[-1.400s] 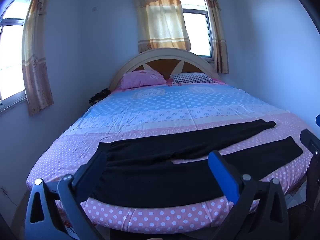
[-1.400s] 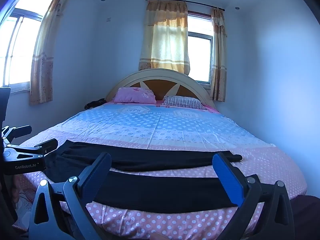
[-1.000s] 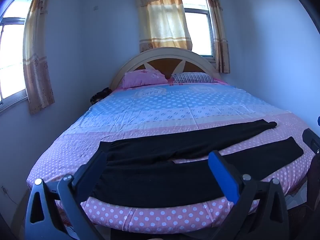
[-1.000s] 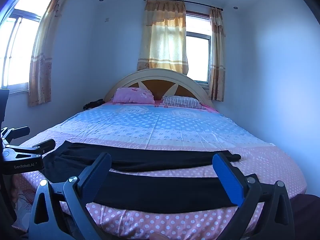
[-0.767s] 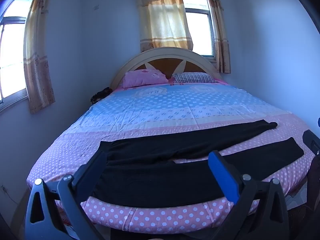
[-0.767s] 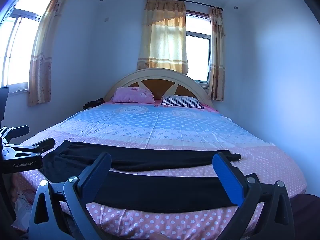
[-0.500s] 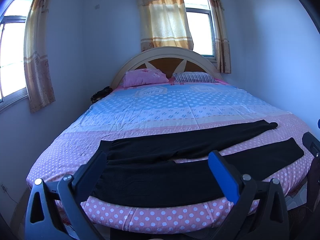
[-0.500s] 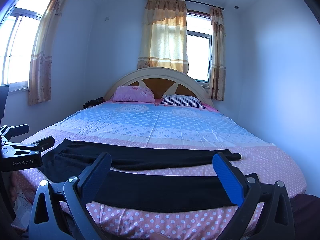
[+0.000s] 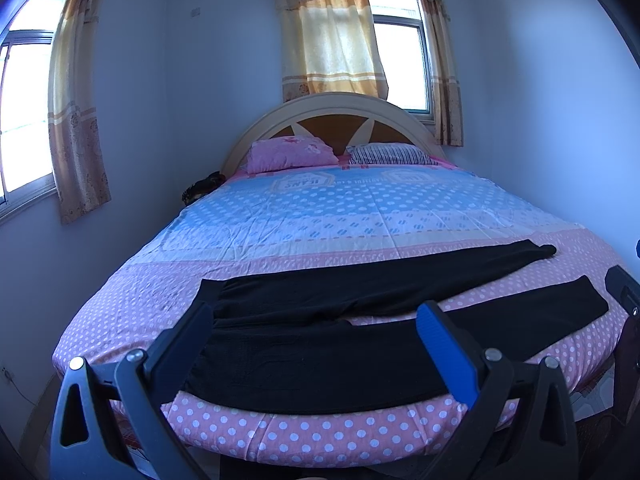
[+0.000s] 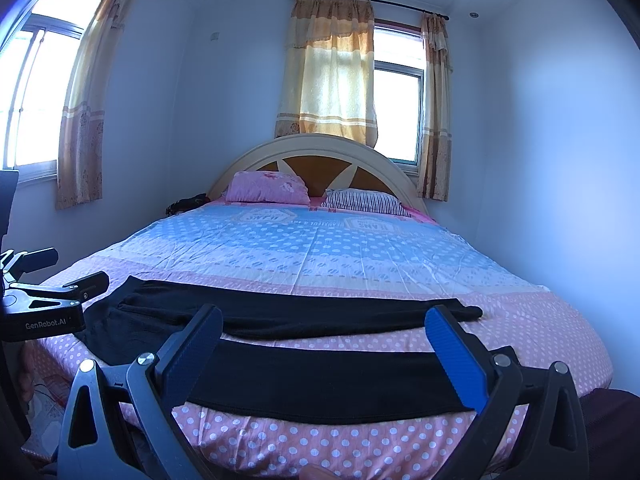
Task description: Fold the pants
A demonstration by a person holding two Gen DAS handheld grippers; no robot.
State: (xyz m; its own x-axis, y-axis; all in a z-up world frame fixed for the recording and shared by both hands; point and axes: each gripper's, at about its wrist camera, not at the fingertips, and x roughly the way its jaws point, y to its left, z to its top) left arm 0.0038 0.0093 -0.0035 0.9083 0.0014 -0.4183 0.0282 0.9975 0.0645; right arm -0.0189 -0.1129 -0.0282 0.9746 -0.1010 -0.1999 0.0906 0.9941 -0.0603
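Polka-dotted bedding covers the bed (image 9: 320,220), pink toward its foot and blue higher up, and that broad flat sheet serves as the folding surface. Across the pink band near the foot edge lie the black pants (image 9: 360,320), spread flat and unfolded, waistband toward the left side and both legs running out to the right. The far leg (image 9: 440,272) angles away up the bed while the near leg (image 9: 520,312) runs along the foot edge, so the two part in a narrow V with a strip of pink sheet between them. Laid out this way, the garment looks ready for a first fold, probably bringing one leg over the other; nothing has been folded yet.

Left gripper (image 9: 312,332) hangs above the waist end, its fingers spread wide and gripping nothing, apart from the fabric. Right gripper (image 10: 324,336) sits over the middle and cuff end of the near leg, likewise spread wide and empty. Each tool faces its own half of the garment, which would suit a two-handed lift of waist and cuff together. In the right wrist view the left tool also shows at the left margin, near the waistband.

Beyond the pants, a pink pillow (image 9: 292,154) and a striped pillow (image 9: 392,155) rest against the arched headboard (image 9: 332,108). Yellow curtains (image 9: 328,32) hang at the window behind it, and a small dark object I cannot identify lies at the bed's upper left corner.
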